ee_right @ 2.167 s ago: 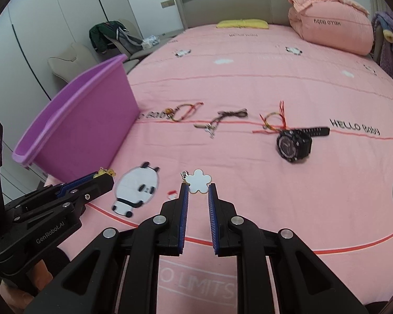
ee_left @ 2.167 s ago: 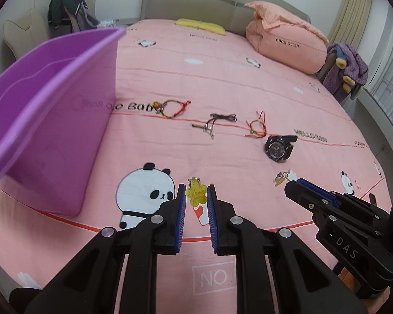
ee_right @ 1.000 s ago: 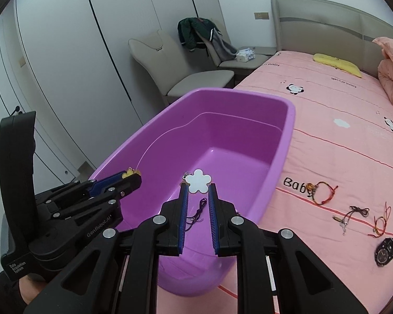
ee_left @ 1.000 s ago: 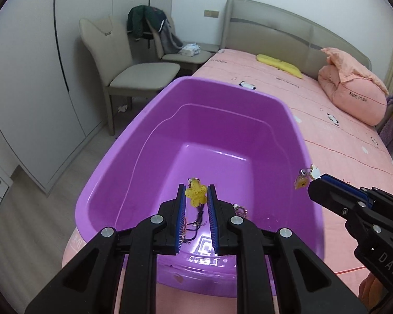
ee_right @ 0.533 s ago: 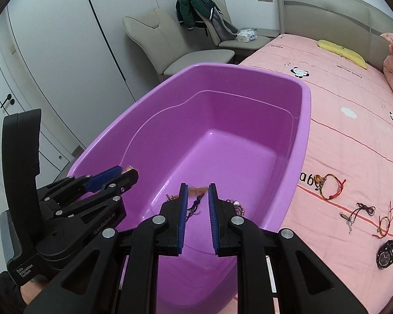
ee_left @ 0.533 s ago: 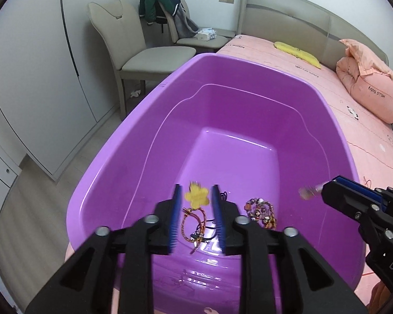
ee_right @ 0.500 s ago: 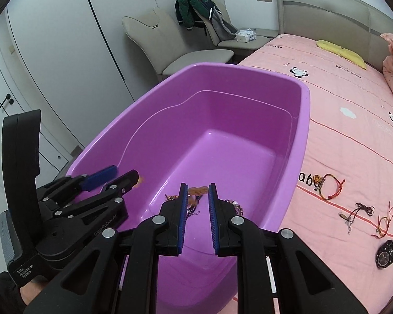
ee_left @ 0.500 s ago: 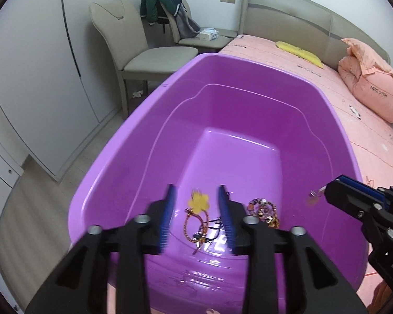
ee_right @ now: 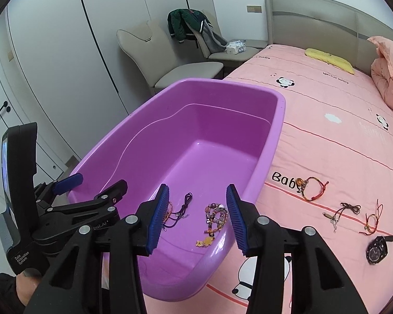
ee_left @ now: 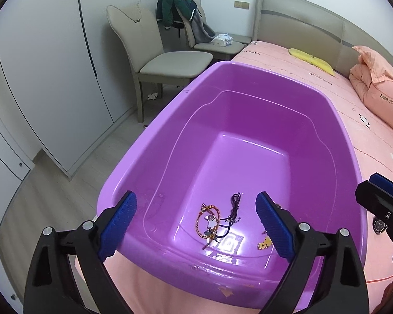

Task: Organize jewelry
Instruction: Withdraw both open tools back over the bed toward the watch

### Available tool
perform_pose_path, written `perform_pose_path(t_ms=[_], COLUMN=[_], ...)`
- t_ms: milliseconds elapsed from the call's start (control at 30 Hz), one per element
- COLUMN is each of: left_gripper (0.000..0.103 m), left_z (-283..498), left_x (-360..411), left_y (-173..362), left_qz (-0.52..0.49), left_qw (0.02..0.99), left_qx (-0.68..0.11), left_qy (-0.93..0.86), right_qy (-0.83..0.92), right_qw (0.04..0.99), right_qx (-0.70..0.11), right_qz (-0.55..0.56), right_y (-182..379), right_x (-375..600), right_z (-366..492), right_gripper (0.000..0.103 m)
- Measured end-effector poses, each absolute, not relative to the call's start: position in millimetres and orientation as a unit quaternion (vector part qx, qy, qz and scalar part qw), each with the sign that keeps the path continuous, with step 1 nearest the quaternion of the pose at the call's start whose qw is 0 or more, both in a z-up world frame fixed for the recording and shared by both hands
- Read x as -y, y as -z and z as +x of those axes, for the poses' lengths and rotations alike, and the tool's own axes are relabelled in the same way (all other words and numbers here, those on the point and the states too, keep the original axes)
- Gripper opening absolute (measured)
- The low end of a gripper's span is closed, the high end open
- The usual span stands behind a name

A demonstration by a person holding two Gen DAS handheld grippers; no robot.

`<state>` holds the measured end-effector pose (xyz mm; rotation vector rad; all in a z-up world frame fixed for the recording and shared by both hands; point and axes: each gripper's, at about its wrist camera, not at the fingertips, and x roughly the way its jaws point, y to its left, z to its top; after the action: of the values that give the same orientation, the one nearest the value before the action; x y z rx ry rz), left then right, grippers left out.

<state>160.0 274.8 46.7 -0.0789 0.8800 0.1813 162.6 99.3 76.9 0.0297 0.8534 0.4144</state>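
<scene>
jewelry lying in the purple tub, both grippers spread above it

the left gripper (ee_left: pixel 195 219) is being held over the near end of the purple tub (ee_left: pixel 249 76), its jaws spread wide with nothing between them. the right gripper (ee_right: pixel 197 218) is being held over the same end, its jaws also spread and gripping nothing. on the tub floor, a red and gold bracelet with a white flower charm (ee_left: pixel 208 219) is being seen beside a dark cord necklace (ee_left: pixel 233 209), touching or overlapping it. a yellow charm (ee_right: pixel 205 241) is lying just beside a beaded bracelet (ee_right: pixel 217 213). the tub is being supported by the pink bedspread (ee_right: pixel 327 120). on the bedspread, well apart from the tub, 3 string pieces are being left in a row: a red cord bracelet (ee_right: pixel 313 189), a dark cord necklace with pendant (ee_right: pixel 342 213) and a thin red bracelet (ee_right: pixel 373 221), with a black watch (ee_right: pixel 377 251) near them.
</scene>
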Motion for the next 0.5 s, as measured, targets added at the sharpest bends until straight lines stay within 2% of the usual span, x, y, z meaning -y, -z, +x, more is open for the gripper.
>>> perform_pose_path(t_ms=[500], left_gripper=[0.09], left_z=[126.9], left_x=[-231.6], left_y=[-82.5], left_qz=[-0.035], left_qw=[0.91], left_qx=[-0.406], left_qy=[-0.069], right_qy=[-0.181], right_qw=[0.904], right_qx=[-0.386], right_qz=[0.037], right_y=[-97.4], right_x=[-44.5], right_z=[117.9], right_gripper=[0.047])
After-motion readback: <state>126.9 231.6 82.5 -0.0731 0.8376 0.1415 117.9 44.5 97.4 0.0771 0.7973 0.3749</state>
